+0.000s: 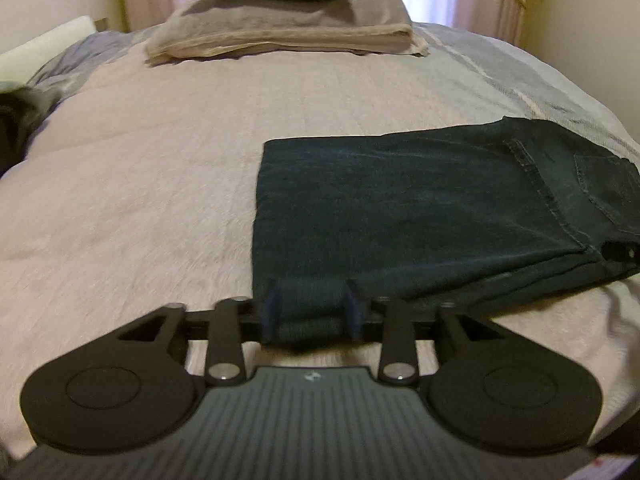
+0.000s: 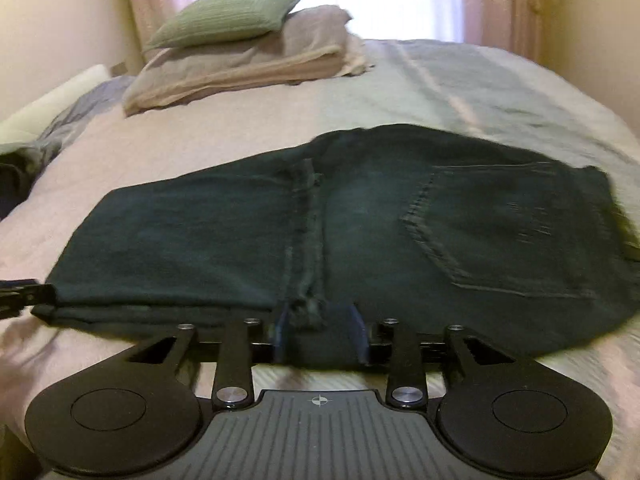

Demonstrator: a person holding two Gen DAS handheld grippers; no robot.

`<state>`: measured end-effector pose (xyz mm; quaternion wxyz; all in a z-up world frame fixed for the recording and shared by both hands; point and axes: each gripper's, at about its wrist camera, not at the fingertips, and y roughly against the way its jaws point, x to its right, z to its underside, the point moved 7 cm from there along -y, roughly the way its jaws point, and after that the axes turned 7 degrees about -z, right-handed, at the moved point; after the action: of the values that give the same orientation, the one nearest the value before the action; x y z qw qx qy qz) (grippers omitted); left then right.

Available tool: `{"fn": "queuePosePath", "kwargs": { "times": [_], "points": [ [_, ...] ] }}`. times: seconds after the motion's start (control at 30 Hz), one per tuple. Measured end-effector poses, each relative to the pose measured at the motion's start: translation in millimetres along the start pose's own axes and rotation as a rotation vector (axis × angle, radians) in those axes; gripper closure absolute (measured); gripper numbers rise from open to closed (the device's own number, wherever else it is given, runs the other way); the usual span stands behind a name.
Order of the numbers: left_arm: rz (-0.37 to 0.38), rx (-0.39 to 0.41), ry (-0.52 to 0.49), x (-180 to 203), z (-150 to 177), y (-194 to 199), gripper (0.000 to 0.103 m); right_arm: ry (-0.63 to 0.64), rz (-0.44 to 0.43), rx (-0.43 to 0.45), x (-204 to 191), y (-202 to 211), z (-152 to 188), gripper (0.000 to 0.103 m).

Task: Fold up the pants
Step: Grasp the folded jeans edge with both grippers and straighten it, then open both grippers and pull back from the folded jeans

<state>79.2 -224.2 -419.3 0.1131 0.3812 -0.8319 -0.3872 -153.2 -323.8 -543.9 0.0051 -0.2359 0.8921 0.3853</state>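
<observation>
Dark denim pants (image 1: 420,208) are laid flat on the bed cover (image 1: 140,200), already folded into a short stack, with the stacked pillows (image 1: 280,24) well beyond them at the far end of the bed.

Left gripper (image 1: 312,314): jaws part open, near edge of the pants bunched between the blue pads (image 1: 272,312). Whether the pads are pressing cannot be told.

Right gripper (image 2: 320,332): jaws part open too, near edge at the seam sitting between the fingers. Firm pinch cannot be told either.

The step in hand is judged to be a grab of the near edge for another fold. All layers of the stack should be taken in each pinch, not just the top one. Both grips should be closed fully before lifting. The two hands should be kept level and moved together, so the edge is carried over square and the pocket (image 2: 500,232) side is not dragged askew.

Counts:
- pants: one
- grippers: two
- back pocket visible: one
- pillows in the far stack: two, on a folded blanket (image 1: 288,46)
- white pillow (image 1: 44,48) left of the stack: one
- dark cloth heap (image 1: 16,120), far left of the pants: one
</observation>
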Motion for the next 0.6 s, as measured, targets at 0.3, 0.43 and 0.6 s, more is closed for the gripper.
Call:
{"fn": "queuePosePath", "kwargs": {
  "times": [0.3,0.43,0.6],
  "points": [
    [0.011,-0.047,0.001,24.2,23.4,53.6,0.054,-0.035,0.038,0.014,0.0,73.9,26.3,0.056],
    [0.030,-0.059,0.012,30.9,32.8,68.4,0.053,-0.065,0.016,0.029,-2.0,87.9,32.1,0.056],
    [0.044,-0.039,0.026,30.1,33.0,76.8,0.052,-0.059,0.019,0.050,-1.2,97.4,30.0,0.055]
  ]
}}
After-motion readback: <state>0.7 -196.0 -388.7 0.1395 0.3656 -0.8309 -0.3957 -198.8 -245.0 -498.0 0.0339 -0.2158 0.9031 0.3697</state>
